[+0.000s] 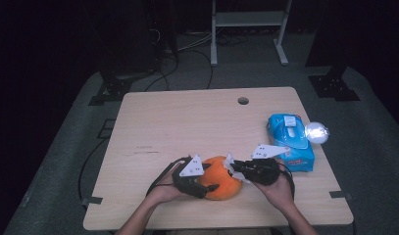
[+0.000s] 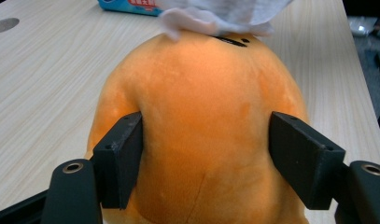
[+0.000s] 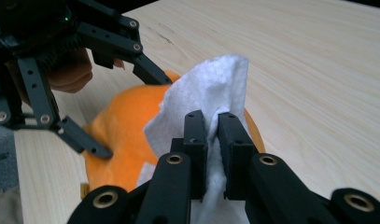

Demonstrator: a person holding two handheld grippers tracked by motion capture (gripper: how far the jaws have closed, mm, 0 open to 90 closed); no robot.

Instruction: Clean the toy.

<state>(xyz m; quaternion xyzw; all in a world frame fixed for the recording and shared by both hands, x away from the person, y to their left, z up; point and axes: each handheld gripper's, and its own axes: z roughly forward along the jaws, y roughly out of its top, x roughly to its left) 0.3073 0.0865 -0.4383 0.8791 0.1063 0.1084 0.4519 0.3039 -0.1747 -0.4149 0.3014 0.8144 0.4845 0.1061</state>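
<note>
An orange plush toy [image 1: 220, 178] lies near the table's front edge. My left gripper [image 1: 203, 185] is shut on the plush toy [image 2: 201, 130], its jaws pressing into both sides. The right gripper [image 1: 235, 168] is shut on a white tissue [image 3: 204, 98], and the tissue [image 2: 225, 16] rests against the top of the plush toy [image 3: 120, 135]. The left gripper [image 3: 127, 109] also appears in the right gripper view, straddling the toy.
A blue tissue pack [image 1: 291, 141] lies at the table's right side, with a crumpled shiny wrapper [image 1: 316, 132] beside it. A cable hole [image 1: 243, 101] sits near the far edge of the wooden table [image 1: 177, 122].
</note>
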